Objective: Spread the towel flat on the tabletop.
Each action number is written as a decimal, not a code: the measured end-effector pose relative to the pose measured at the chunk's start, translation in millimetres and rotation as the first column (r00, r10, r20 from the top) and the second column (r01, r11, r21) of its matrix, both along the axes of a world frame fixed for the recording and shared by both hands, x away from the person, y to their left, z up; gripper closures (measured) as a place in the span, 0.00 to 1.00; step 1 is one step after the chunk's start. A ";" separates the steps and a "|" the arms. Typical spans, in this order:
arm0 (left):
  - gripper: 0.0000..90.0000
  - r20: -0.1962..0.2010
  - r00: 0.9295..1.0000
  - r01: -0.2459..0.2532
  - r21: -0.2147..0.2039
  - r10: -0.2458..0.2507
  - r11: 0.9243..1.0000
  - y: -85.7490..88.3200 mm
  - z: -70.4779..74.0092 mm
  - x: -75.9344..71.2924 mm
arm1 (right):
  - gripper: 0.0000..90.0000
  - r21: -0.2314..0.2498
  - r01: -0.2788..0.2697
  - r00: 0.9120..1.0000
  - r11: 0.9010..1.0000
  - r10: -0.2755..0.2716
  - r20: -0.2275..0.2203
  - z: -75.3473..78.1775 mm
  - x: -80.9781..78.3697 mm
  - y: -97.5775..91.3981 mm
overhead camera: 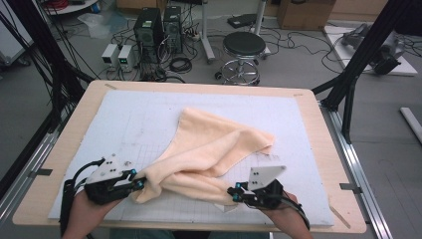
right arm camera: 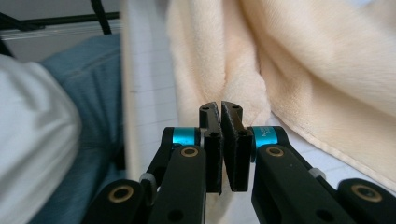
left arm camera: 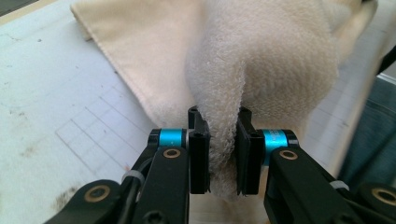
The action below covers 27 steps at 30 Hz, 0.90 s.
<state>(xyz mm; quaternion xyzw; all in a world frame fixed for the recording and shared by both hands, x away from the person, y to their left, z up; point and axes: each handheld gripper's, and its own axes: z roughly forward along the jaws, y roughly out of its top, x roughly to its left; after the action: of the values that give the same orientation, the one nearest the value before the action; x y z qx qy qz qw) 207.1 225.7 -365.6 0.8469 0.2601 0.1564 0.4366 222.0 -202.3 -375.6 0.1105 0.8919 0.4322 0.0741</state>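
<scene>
In the left gripper view, the left gripper [left arm camera: 223, 154] at the bottom centre of the frame is clamped on a thick fold of the cream towel [left arm camera: 261, 60], which bulges up between the two black pads and spreads toward the top of the frame. In the right gripper view, the right gripper [right arm camera: 220, 149] has its pads almost together; a thin edge of the towel [right arm camera: 327, 70] seems pinched between them, though the cloth in the narrow gap is hard to make out. The small print on that gripper's blue sleeve is too blurred to read.

In the high view, the left gripper [overhead camera: 141, 183] sits at the lower left and the right gripper [overhead camera: 233, 191] at the lower centre, each at a near end of the towel [overhead camera: 209, 144]. The towel lies rumpled on the white gridded mat [overhead camera: 124, 129] covering the tabletop [overhead camera: 318, 144], stretching away toward the middle of the frame
</scene>
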 end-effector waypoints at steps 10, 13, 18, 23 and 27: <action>0.61 0.009 0.996 0.089 -0.025 -0.089 0.996 8.8 -2.9 -52.3 | 0.85 0.031 -0.062 0.998 0.998 0.062 0.014 30.4 -52.3 -18.0; 0.53 0.013 0.998 0.069 -0.044 -0.069 0.997 12.1 -2.5 -33.5 | 0.78 0.059 -0.015 1.000 0.998 0.015 -0.008 23.2 -32.5 -20.3; 0.52 -0.016 0.996 0.085 -0.040 -0.085 0.996 -9.3 -17.7 14.1 | 0.71 0.040 0.045 0.998 0.998 -0.043 -0.043 -5.7 11.8 -6.9; 0.53 -0.097 0.989 0.112 0.000 -0.111 0.994 -40.3 -46.7 64.1 | 0.66 -0.043 0.060 0.996 0.997 -0.063 -0.063 -39.9 51.1 14.4; 0.65 -0.168 0.978 0.142 0.082 -0.127 0.986 -58.7 -66.4 87.1 | 0.78 -0.116 0.041 0.995 0.992 -0.051 -0.090 -61.8 66.1 29.8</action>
<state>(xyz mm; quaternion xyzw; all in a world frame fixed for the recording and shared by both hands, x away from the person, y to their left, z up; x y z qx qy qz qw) 294.2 167.0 -432.0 0.8921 0.2290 0.0693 0.3833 288.1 -172.5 -437.5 0.1466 0.9148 0.3732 0.0488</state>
